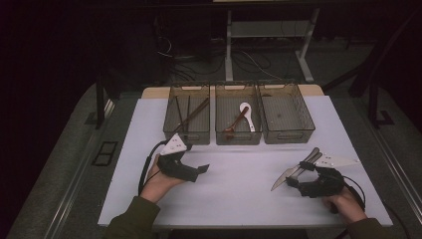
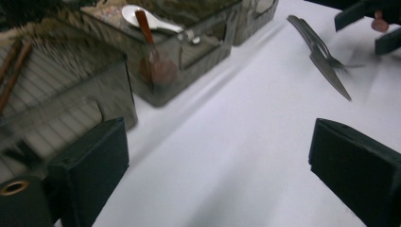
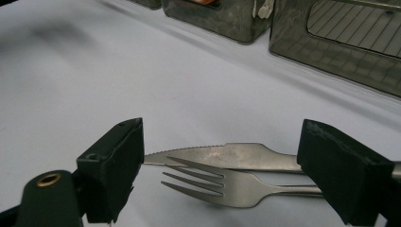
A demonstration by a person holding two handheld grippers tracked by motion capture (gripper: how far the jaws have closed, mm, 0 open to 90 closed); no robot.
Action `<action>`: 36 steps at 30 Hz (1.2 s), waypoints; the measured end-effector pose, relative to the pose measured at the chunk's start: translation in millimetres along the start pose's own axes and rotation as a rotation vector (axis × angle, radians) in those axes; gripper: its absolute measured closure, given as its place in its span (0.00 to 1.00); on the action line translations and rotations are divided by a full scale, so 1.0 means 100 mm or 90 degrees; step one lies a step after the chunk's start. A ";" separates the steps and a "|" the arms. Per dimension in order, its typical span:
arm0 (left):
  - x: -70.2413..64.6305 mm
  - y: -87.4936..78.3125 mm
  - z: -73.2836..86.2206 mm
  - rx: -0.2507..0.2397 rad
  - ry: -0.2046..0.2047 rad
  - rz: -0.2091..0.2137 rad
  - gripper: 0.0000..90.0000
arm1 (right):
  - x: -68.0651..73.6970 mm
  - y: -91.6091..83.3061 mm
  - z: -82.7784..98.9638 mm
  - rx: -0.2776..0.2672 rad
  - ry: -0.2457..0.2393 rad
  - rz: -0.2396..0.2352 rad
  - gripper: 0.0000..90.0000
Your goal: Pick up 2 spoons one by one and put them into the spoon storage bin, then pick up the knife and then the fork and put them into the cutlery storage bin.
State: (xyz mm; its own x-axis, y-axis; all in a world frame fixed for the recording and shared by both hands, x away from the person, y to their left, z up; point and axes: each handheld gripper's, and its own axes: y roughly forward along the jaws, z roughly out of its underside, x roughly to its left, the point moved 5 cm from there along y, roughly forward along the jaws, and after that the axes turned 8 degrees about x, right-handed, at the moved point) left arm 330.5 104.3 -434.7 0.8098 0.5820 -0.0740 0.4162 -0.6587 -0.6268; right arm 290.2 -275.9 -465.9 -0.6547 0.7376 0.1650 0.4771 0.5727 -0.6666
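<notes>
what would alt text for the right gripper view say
A steel fork lies against a serrated knife on a white table, between the open jaws of the right hand-held gripper. Grey bins stand behind.

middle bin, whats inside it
Inside the middle bin lie a white spoon and a brown wooden spoon, the brown handle crossing the white bowl. The bin's smoky front wall blurs the brown spoon's bowl end.

Three clear bins [image 1: 238, 134] in a row at back of white surface [image 1: 234, 194]: chopsticks [image 1: 185, 117] left, spoons [image 1: 244, 117] middle.
</notes>
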 end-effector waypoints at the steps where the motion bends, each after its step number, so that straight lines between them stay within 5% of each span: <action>1: -0.01 -0.01 0.02 -0.002 0.000 0.000 0.02 | 0.00 0.00 0.00 0.001 0.000 0.001 0.17; 17: -0.12 -0.10 0.41 0.020 -0.010 0.002 0.00 | -0.02 -0.05 -0.03 -0.006 0.002 0.018 0.17; 26: -0.13 -0.09 0.45 0.023 -0.006 0.009 0.00 | -0.09 -0.11 -0.09 -0.013 0.009 0.047 0.17; 32: -0.13 -0.08 0.45 0.026 0.001 0.012 0.00 | -0.18 -0.16 -0.11 0.029 0.001 0.053 0.17; 36: -0.13 -0.08 0.45 0.029 -0.001 0.014 0.00 | -0.26 -0.17 -0.13 0.042 0.009 0.051 0.29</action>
State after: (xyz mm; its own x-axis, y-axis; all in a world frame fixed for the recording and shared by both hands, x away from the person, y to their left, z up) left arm 297.9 123.3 -464.2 0.8183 0.5679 -0.0891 0.3790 -0.6495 -0.6592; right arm 306.2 -300.2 -449.3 -0.6068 0.7859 0.1193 0.4878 0.4866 -0.7247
